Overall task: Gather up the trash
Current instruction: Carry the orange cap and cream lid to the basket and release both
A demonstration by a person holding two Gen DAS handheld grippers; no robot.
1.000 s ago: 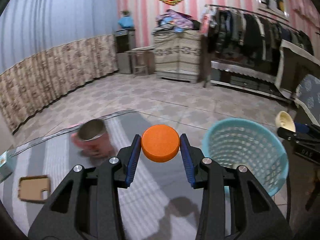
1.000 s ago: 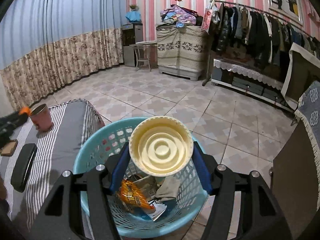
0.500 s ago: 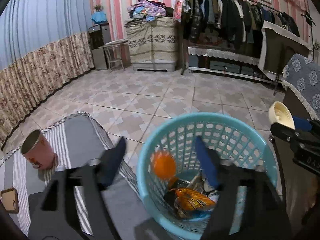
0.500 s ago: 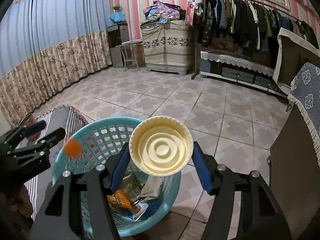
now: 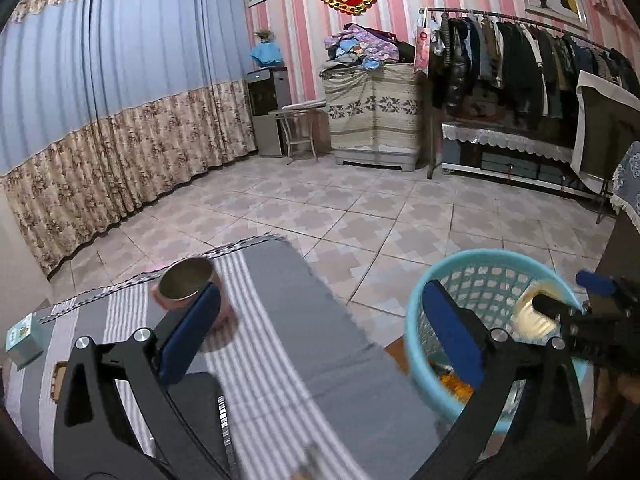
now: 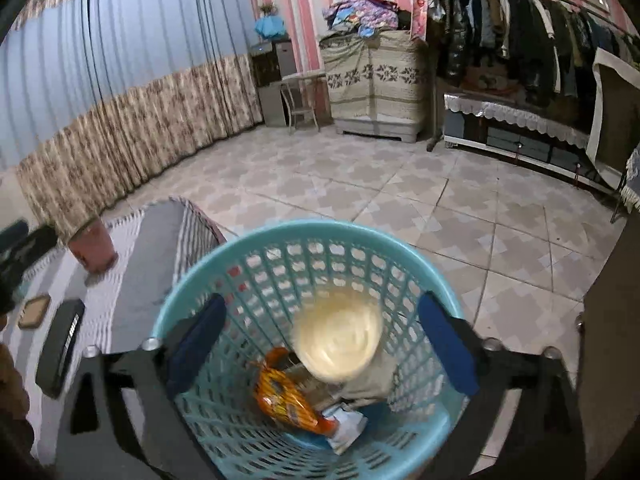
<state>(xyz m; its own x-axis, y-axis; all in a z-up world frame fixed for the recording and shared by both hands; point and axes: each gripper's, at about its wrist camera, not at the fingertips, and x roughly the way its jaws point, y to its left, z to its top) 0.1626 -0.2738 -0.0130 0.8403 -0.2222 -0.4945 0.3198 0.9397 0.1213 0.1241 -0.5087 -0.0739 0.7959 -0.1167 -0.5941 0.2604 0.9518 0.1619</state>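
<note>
The cream cup [image 6: 337, 335] is seen as a blurred pale disc inside the mouth of the blue basket [image 6: 224, 264], between the wide-spread blue pads of the right claw [image 6: 322, 348] but touched by neither; those jaws have just been opening. Its outline is smeared, so its tilt cannot be made out, nor whether it rests on anything. Below it an orange snack wrapper [image 6: 286, 398] and some white and grey scraps lie on the basket floor, partly covered by the cup. In the left wrist view the same cup [image 5: 532, 312] shows only as a pale smear at the basket's far rim [image 5: 480, 258], half hidden behind the right claw's black frame [image 5: 592, 320]. The left claw [image 5: 320, 334] is spread wide with nothing between its pads, its jaws also having just been opening; it is held over the striped grey cloth of the counter [image 5: 288, 340], with its right finger overlapping the basket wall. A pink metal cup [image 5: 188, 288] stands on the counter, partly covered by the left finger. A small box [image 5: 24, 336] is seen at the left edge of the view, and a dark flat case [image 6: 60, 350] lies on the counter in the right wrist view.
</note>
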